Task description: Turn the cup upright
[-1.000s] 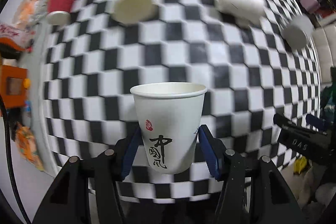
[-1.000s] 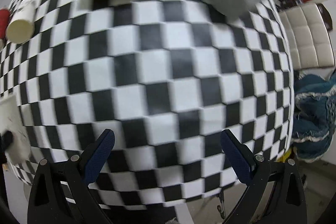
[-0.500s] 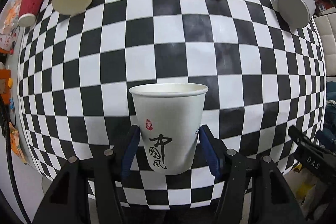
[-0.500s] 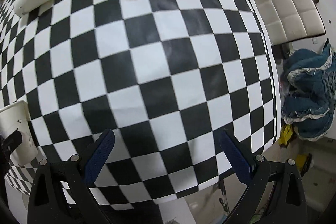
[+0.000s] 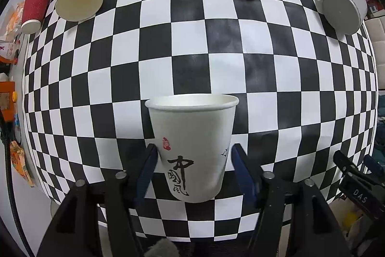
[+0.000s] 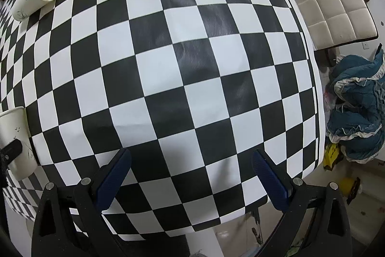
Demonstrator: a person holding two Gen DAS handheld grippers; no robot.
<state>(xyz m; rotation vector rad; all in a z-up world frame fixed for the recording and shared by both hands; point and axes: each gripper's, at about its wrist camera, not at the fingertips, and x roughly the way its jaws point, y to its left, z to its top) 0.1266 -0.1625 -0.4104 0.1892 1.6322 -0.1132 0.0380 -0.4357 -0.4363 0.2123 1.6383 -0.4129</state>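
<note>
I've got the white paper cup (image 5: 192,148) pinched in the left gripper (image 5: 192,165), blue pads against its lower wall on both sides. Its long axis runs vertical, rim up, base down btwn the pads and over the checkered tablecloth (image 5: 264,78); can't tell if the base touches yet. So the coming move is straight down, then spread the fingers w/o tipping it. Right gripper (image 6: 192,175) is spread wide and empty, off to the cup's right; in the right wrist view the cup sits at far left edge (image 6: 16,143), well apart from those fingers. Left is the arm for this, imo.
</note>
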